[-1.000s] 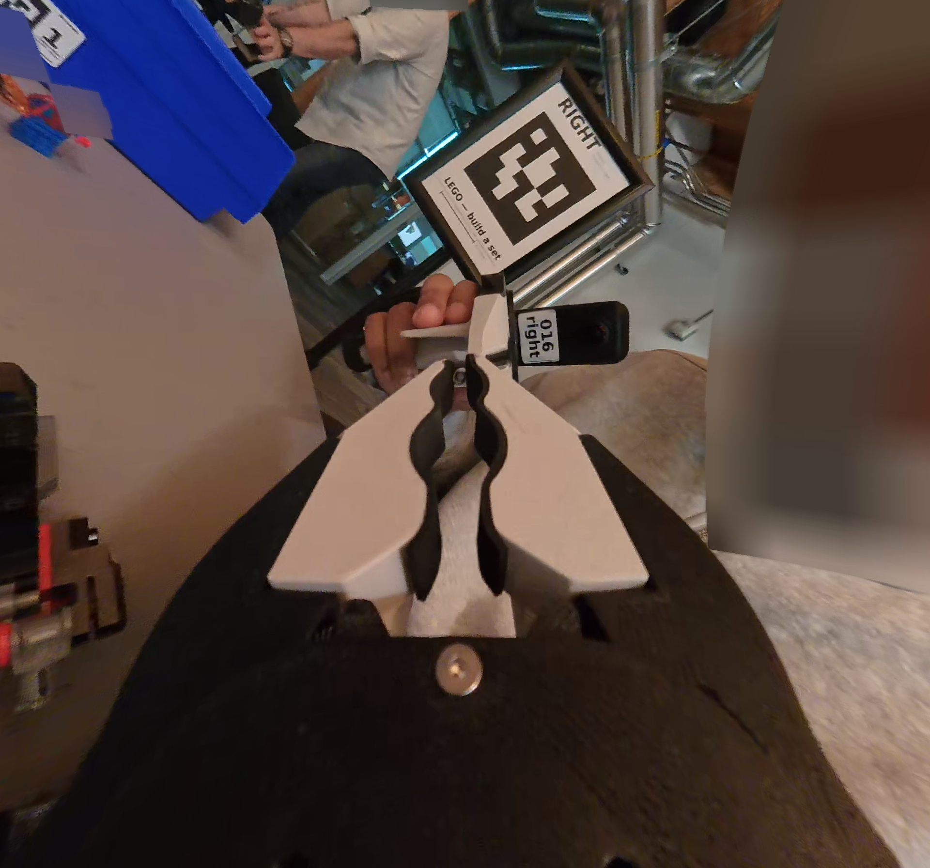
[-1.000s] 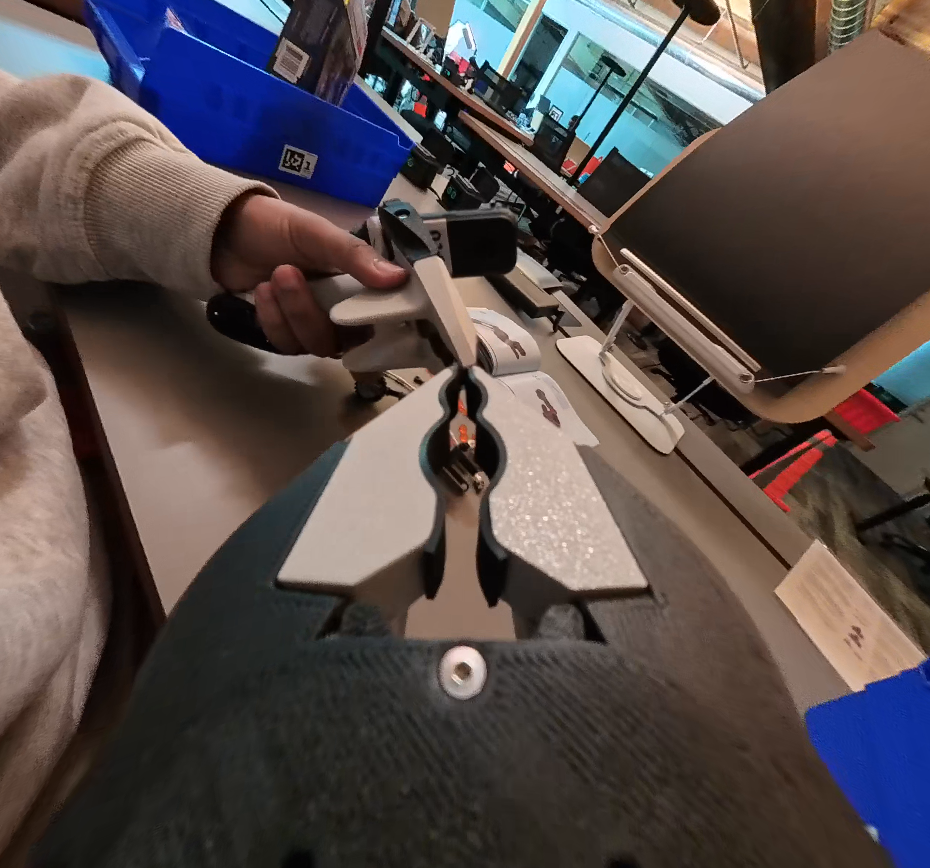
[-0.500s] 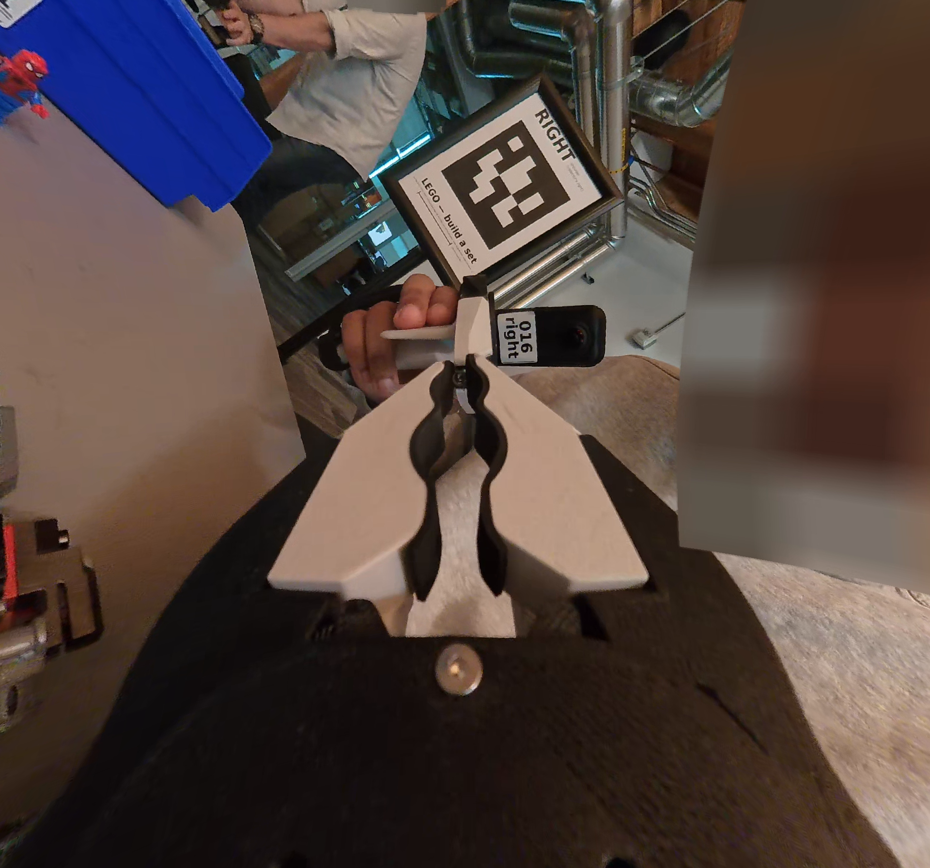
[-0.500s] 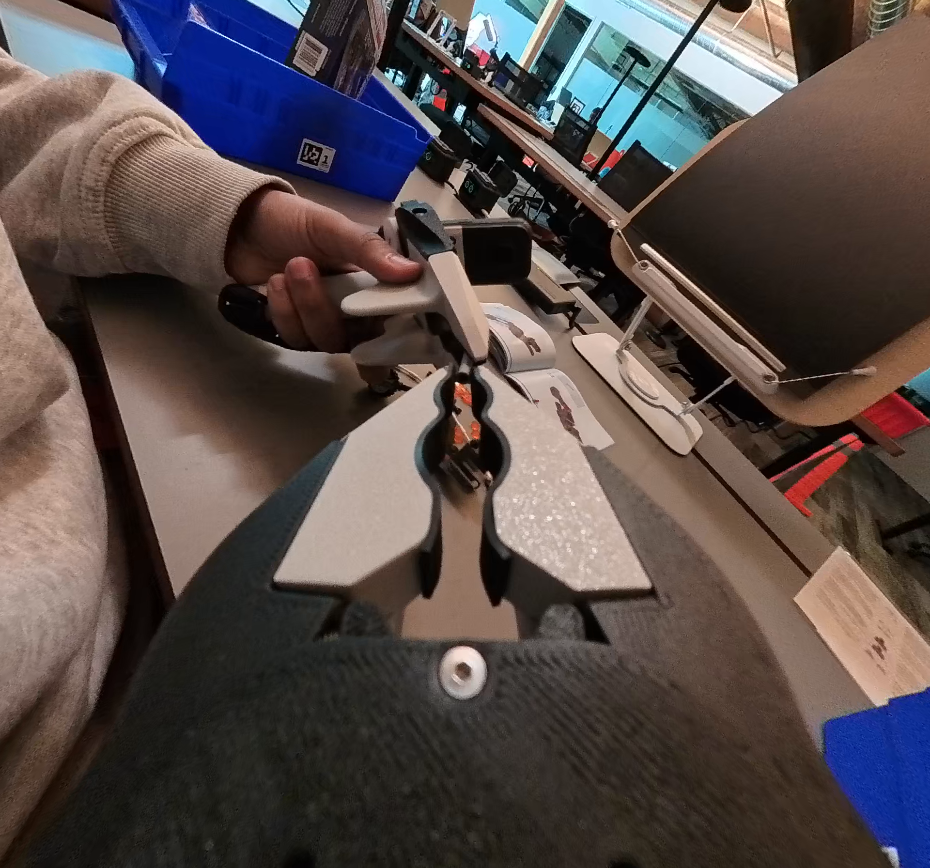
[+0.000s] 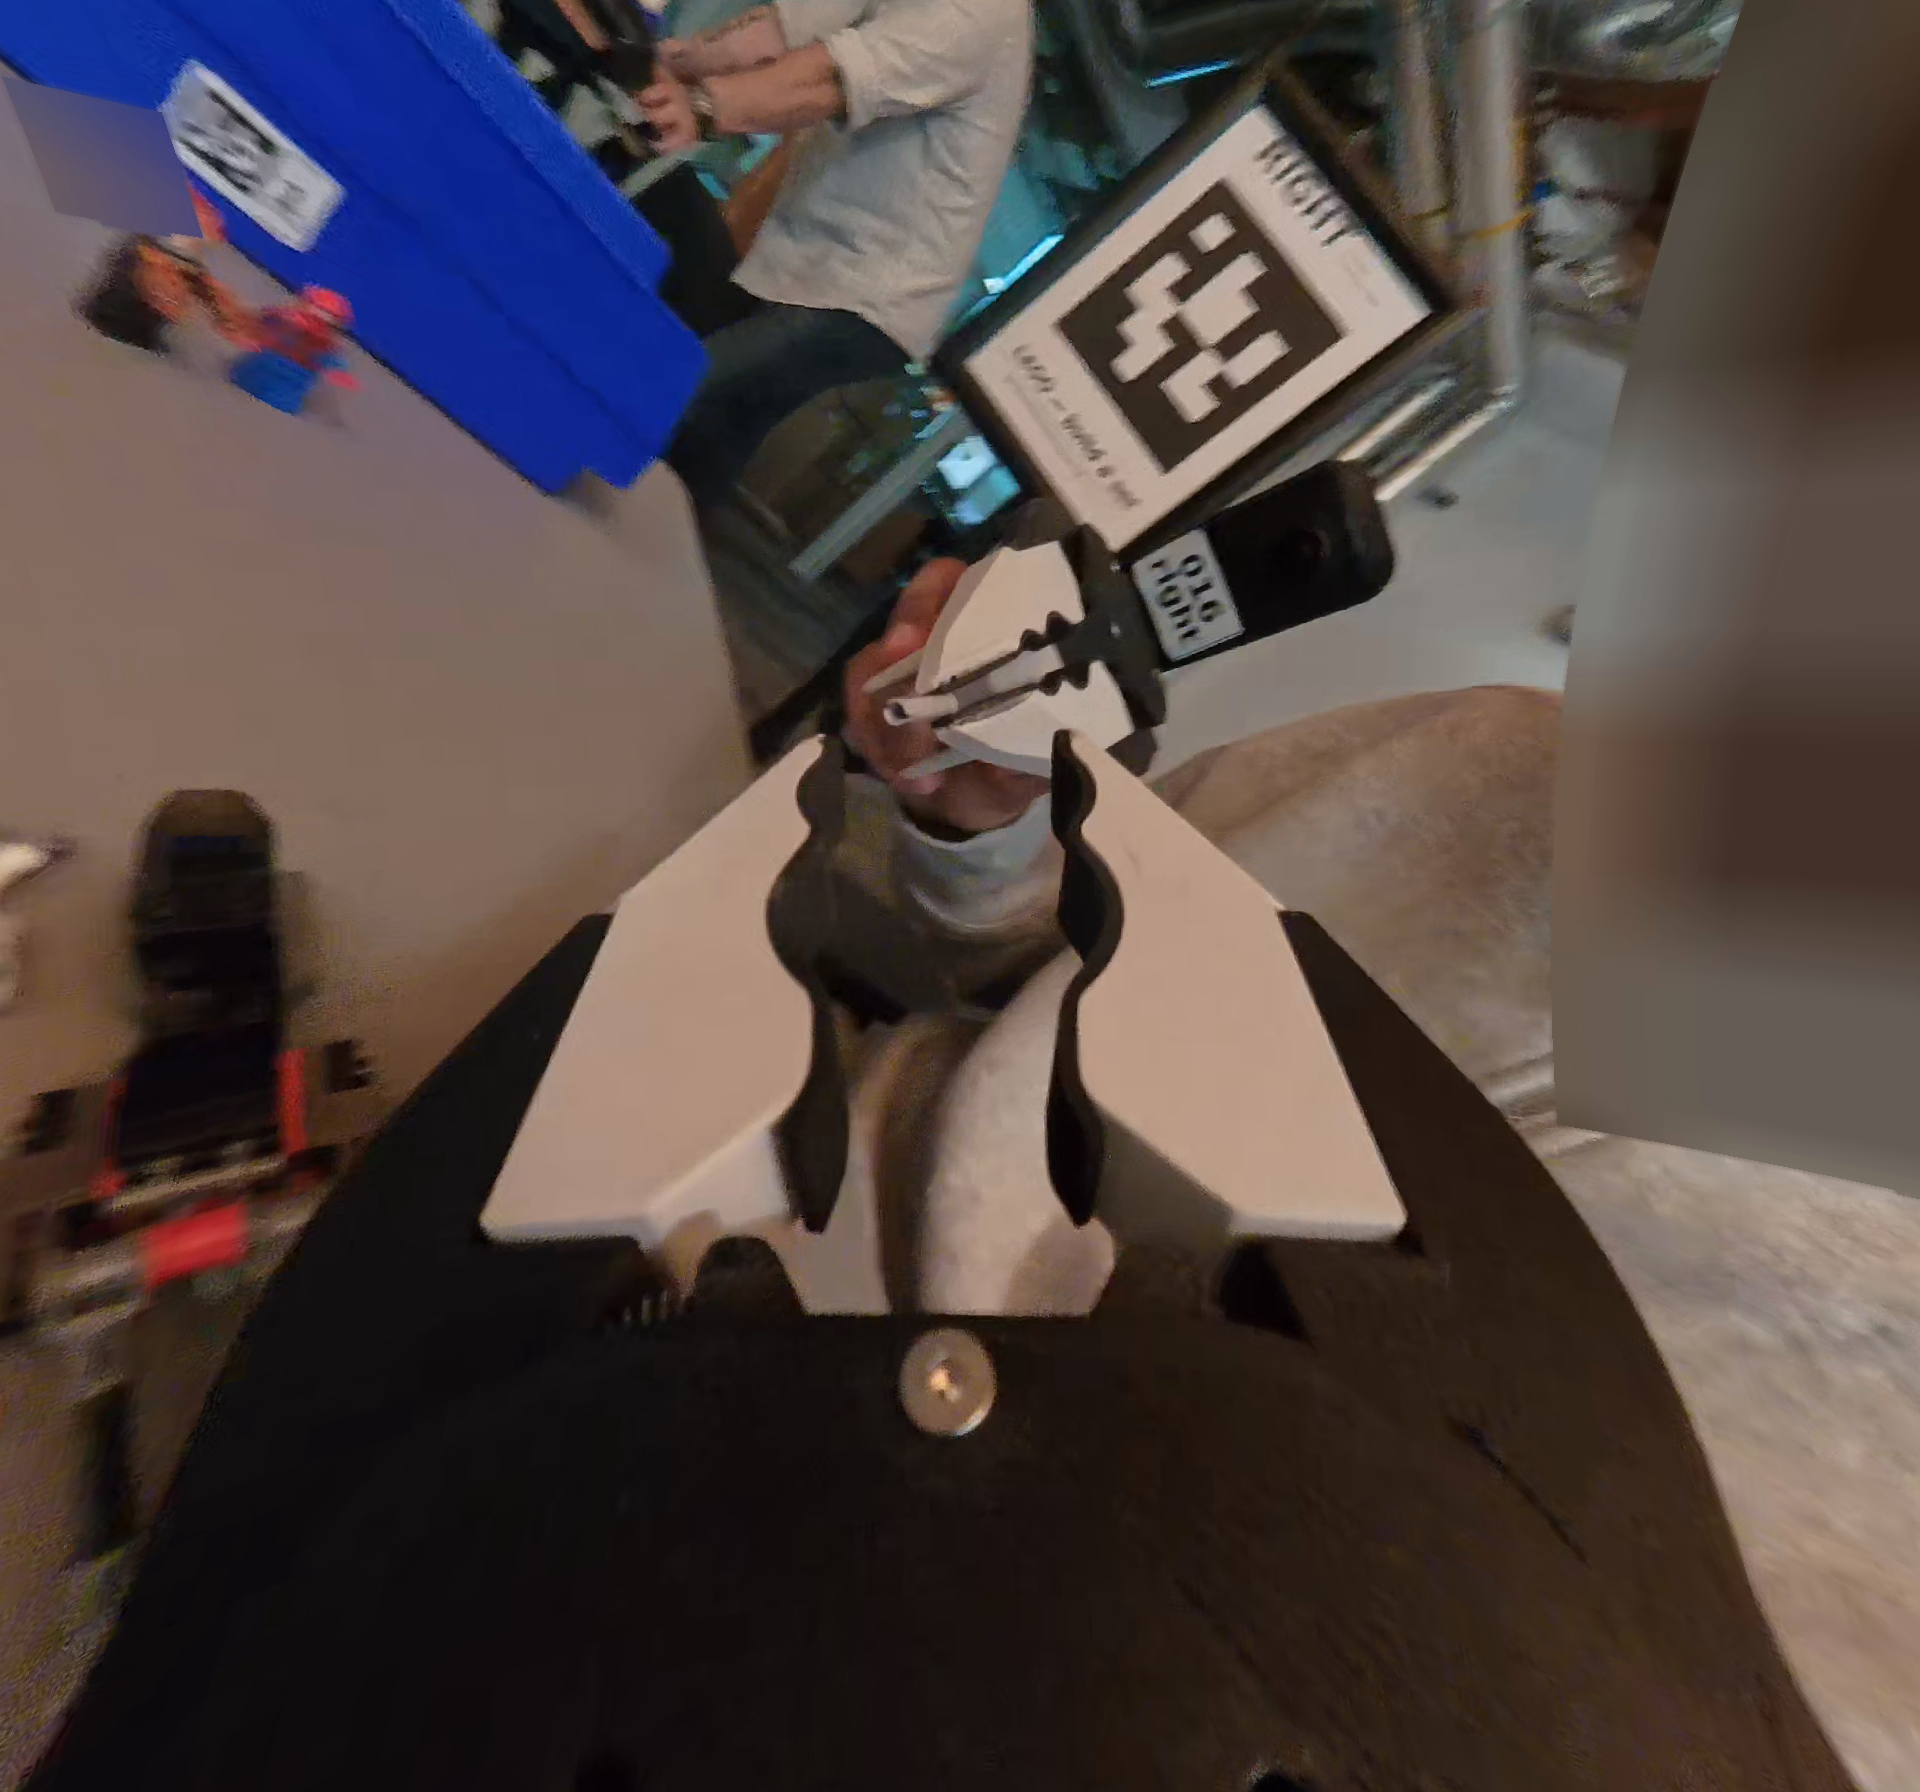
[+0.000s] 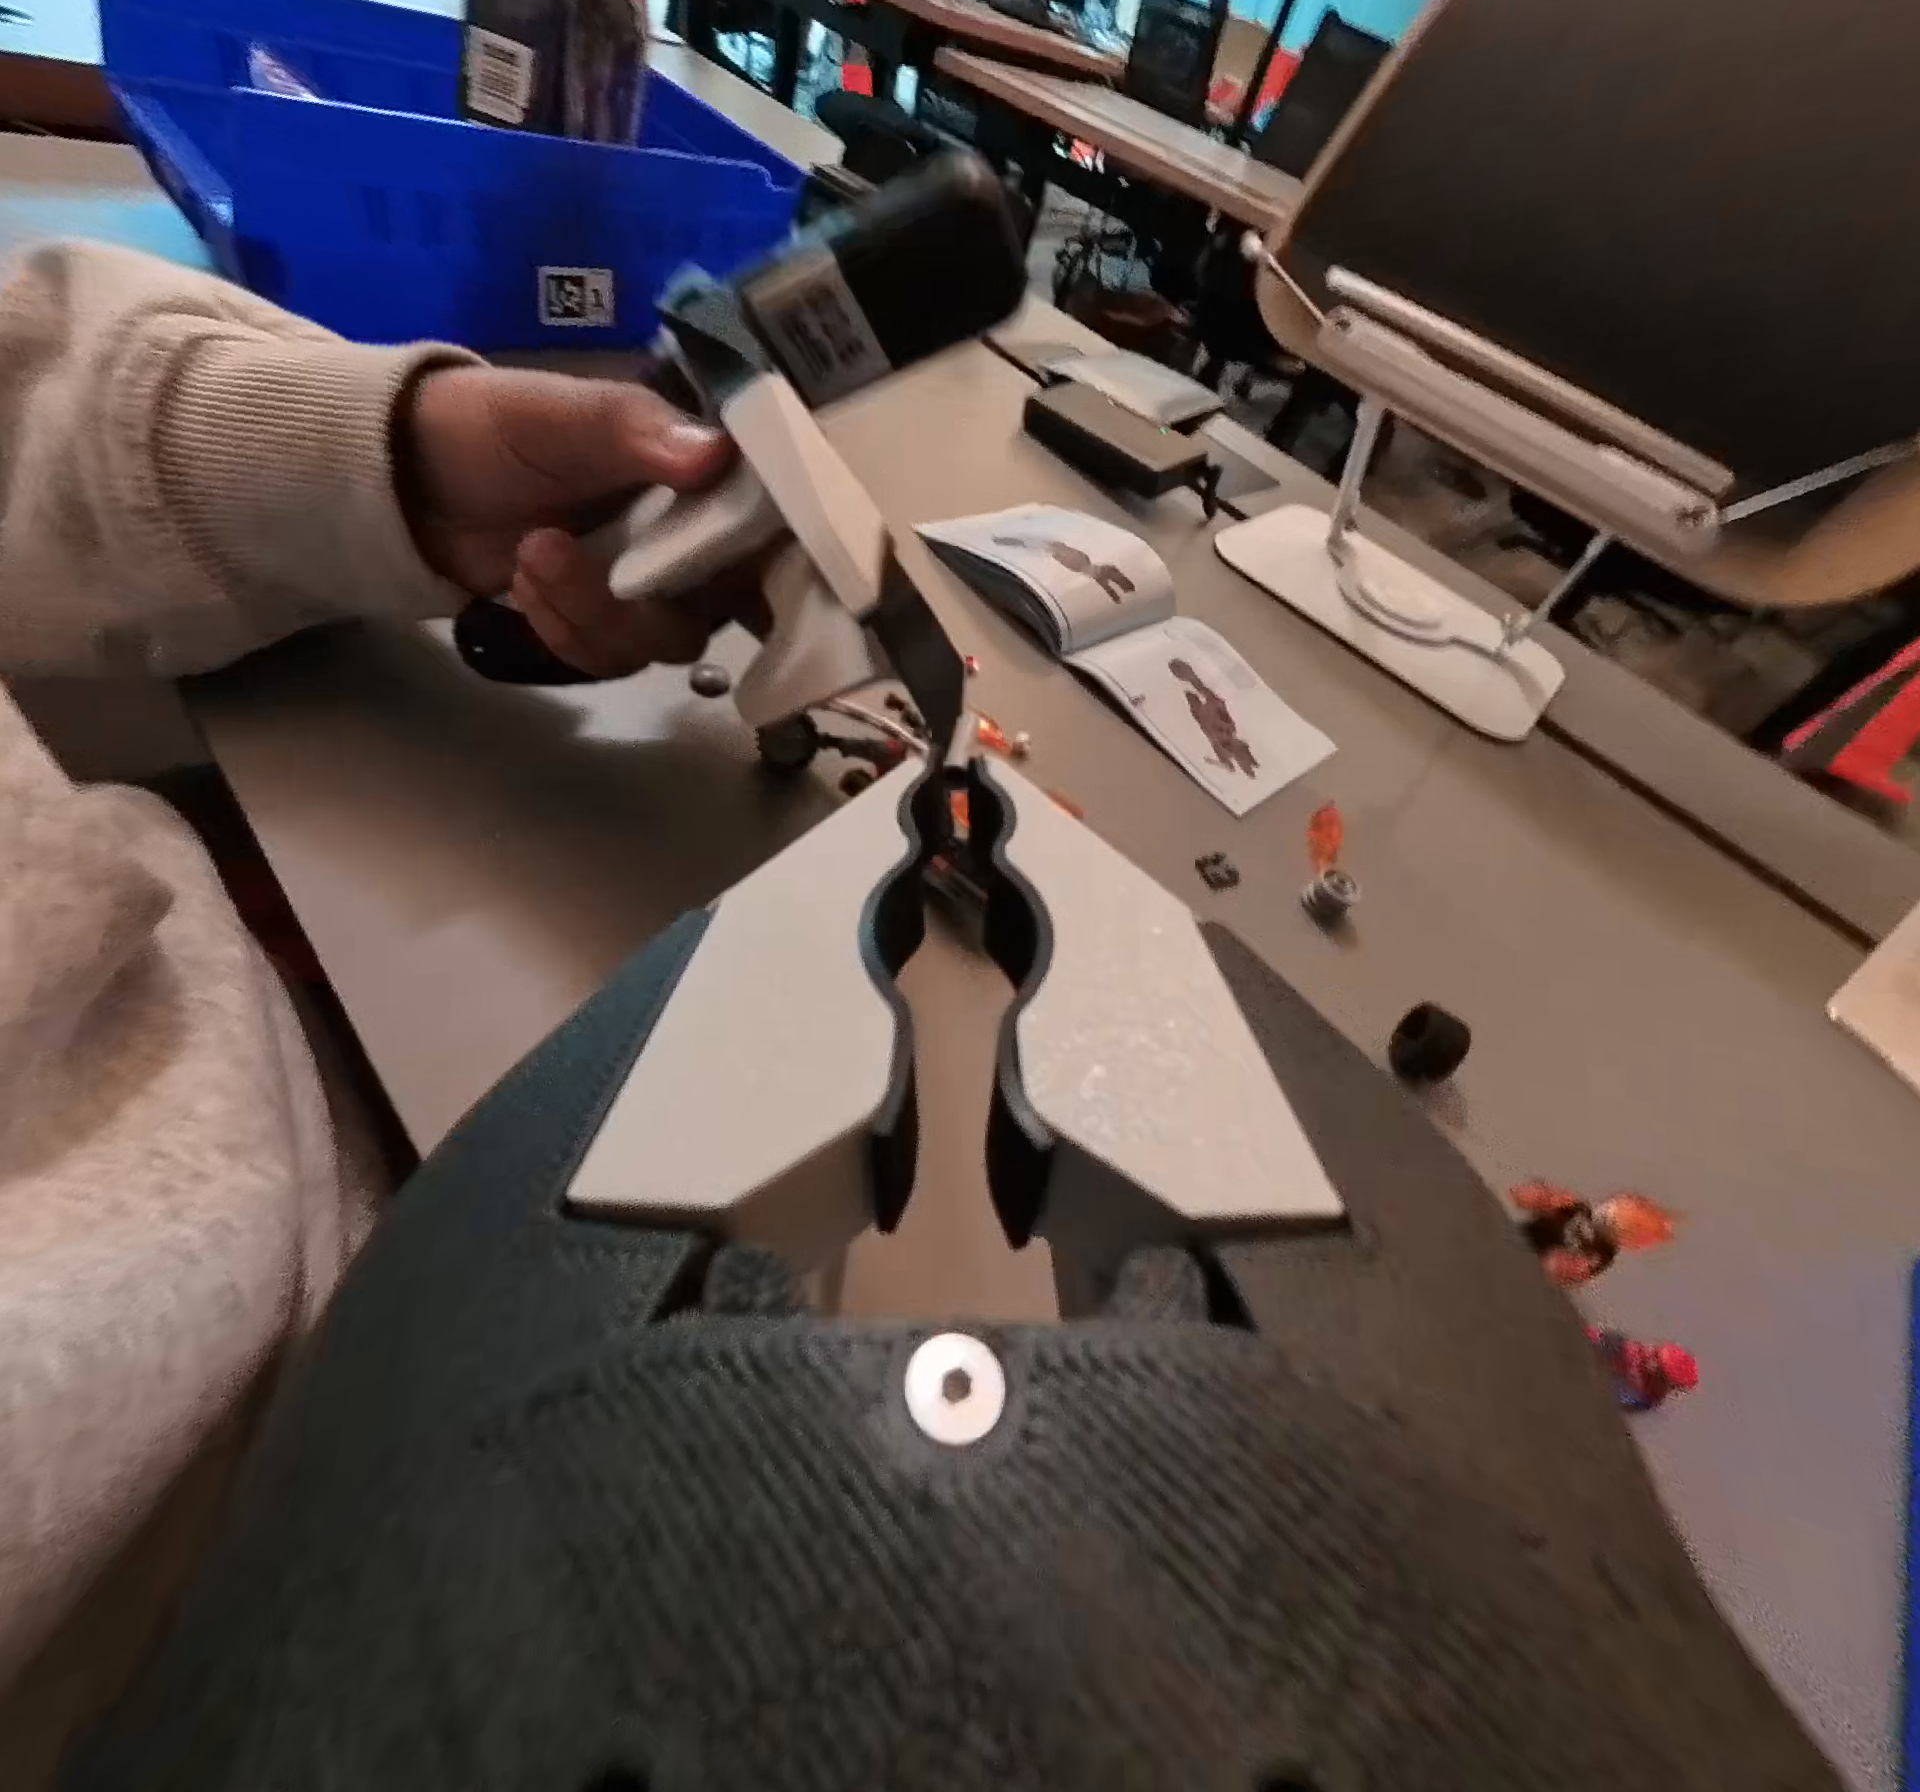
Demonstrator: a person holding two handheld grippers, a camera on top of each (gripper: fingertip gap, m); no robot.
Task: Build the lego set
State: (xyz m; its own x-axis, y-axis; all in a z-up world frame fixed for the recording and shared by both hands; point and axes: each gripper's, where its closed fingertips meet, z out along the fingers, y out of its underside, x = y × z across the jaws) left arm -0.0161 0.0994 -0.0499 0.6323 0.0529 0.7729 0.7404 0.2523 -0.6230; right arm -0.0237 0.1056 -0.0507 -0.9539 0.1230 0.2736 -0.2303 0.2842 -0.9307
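In the left wrist view my left gripper [image 5: 940, 755] is open and empty, held above a grey sleeve. Just beyond its tips my right gripper [image 5: 935, 708] is shut on a thin light-grey rod piece [image 5: 914, 709]. A black and red Lego build [image 5: 197, 1067] lies blurred on the table at the left. In the right wrist view my right gripper [image 6: 951, 781] has its jaws nearly together, and the rod is hard to make out there. The left gripper [image 6: 935, 703] hangs right in front of it, above the build [image 6: 831, 745].
An open instruction booklet [image 6: 1122, 620] lies beyond the build. A black tyre [image 6: 1432, 1043], small loose parts [image 6: 1330, 885], orange pieces [image 6: 1590, 1223] and a red-blue minifigure [image 6: 1647, 1368] lie at the right. A blue bin [image 6: 436, 215] stands at the back left, a monitor stand [image 6: 1392, 599] at the back right. The grippers are tip to tip, or close to it.
My left gripper has opened and drawn back from the right gripper's tips. The two were tip to tip before. The right gripper now holds the rod alone, and both views have swung.
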